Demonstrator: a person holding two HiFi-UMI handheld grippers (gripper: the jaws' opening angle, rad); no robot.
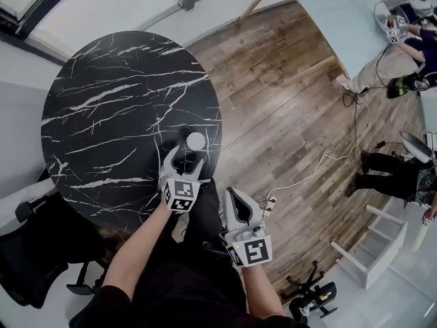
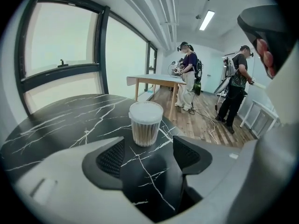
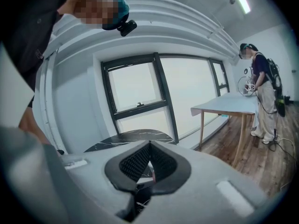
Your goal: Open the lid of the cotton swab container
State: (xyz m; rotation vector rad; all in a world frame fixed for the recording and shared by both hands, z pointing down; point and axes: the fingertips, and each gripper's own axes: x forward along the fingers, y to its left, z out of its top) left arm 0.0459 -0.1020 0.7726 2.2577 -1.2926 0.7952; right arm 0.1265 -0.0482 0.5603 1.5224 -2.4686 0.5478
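Cotton swab container (image 1: pixel 195 141) stands upright on the black marble table (image 1: pixel 102 108), close to the table edge nearest the person. Clear wall with swabs packed inside, white lid (image 2: pixel 145 109) on and seated.

Left tongs (image 1: pixel 184 157) are wide apart and angled down at the table. In the left gripper view the container (image 2: pixel 145 124) sits centred on the gap but just beyond the pads (image 2: pixel 110 158). No contact on either side, and only bare table (image 2: pixel 60 120) lies between the jaws. The head view agrees: the tips are just short of the container.

Right tongs (image 1: pixel 232 195) are fully closed with nothing between them. In the right gripper view the pads (image 3: pixel 135 161) meet at a point. They hang off the table, beside the person's body and above the wooden floor (image 1: pixel 287 101), well back from the container. The table's edge (image 3: pixel 135 135) shows just past the tips.

Background: two other people standing by a long pale table (image 2: pixel 154 80) near the windows.
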